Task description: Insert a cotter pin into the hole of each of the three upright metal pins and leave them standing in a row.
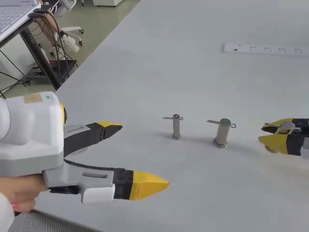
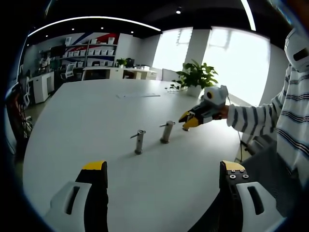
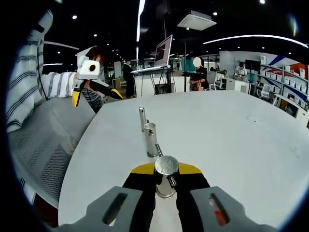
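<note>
right claw clamped on the end pin, left claw held apart

in the head view the white table [image 1: 193, 58] carries a row of upright pins. the first metal pin [image 1: 176, 126] stands at the left of the row with the first cotter pin [image 1: 169, 117] through its top, sticking out sideways. just beside it to the right, the second metal pin [image 1: 222, 132] stands with the second cotter pin [image 1: 221, 123] across its head, loop end to the right. both stand free, touched by nothing.

at the right edge of the view, the right gripper [image 1: 279, 134] has its yellow jaws closed on the third metal pin [image 1: 287, 127], and the third cotter pin [image 1: 271, 125] pokes out to the left at its head. in the right gripper view this pin [image 3: 166, 165] stands upright between the right gripper's [image 3: 166, 172] two tips, foot on the table, with the second metal pin [image 3: 150, 140] and first metal pin [image 3: 143, 117] lined up behind it.

the left gripper [image 1: 133, 155] hangs low at the near left, a hand [image 1: 19, 193] on its grip, jaws wide apart and holding nothing, well apart from the row. its own view shows the left gripper [image 2: 164, 166] spread the same way, with the row ahead and a striped sleeve [image 2: 256, 121] behind the right gripper [image 2: 192, 119].

a power strip [image 1: 263, 49] lies at the table's far side.
</note>
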`<state>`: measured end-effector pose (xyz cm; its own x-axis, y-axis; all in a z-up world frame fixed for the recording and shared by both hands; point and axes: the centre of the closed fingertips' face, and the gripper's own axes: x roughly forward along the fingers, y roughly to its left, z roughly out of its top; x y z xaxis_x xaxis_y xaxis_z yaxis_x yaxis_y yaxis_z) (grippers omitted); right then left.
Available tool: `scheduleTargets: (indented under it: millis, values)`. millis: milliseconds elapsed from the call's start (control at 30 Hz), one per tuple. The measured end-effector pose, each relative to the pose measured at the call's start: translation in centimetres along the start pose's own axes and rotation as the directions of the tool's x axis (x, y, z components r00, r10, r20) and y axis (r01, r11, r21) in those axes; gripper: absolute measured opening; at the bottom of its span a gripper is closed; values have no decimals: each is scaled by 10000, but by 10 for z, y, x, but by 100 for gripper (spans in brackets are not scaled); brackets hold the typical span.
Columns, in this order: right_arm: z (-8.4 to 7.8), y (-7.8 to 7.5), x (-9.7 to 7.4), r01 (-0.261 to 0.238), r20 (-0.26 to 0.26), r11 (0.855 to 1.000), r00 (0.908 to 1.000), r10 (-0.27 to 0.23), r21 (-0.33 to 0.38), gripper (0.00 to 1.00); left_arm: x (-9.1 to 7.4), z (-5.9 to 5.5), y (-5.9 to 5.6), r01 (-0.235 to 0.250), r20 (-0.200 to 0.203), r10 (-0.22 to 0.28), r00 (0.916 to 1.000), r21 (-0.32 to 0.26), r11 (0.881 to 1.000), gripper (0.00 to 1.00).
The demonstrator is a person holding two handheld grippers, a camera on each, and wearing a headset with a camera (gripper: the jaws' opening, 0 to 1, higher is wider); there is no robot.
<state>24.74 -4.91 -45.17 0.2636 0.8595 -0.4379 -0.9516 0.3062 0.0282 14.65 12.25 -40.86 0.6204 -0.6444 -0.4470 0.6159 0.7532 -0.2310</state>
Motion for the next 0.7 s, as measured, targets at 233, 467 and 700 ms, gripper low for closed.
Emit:
scheduleTargets:
  millis: [233, 467, 700]
  values:
    - [-7, 0, 2, 26, 46, 9999, 10000, -27, 118, 9, 1, -1, -1, -9, -48, 8, 10000, -10, 10000, 95]
    - [-15, -1, 5, 144, -111, 9999, 9998, -144, 10, 9, 3, -2, -3, 91, -137, -91, 9999, 9, 10000, 95]
    - [-15, -2, 6, 254, 98, 9997, 9996, -254, 13, 10, 3, -3, -2, 84, -187, -84, 9998, 25, 10000, 95]
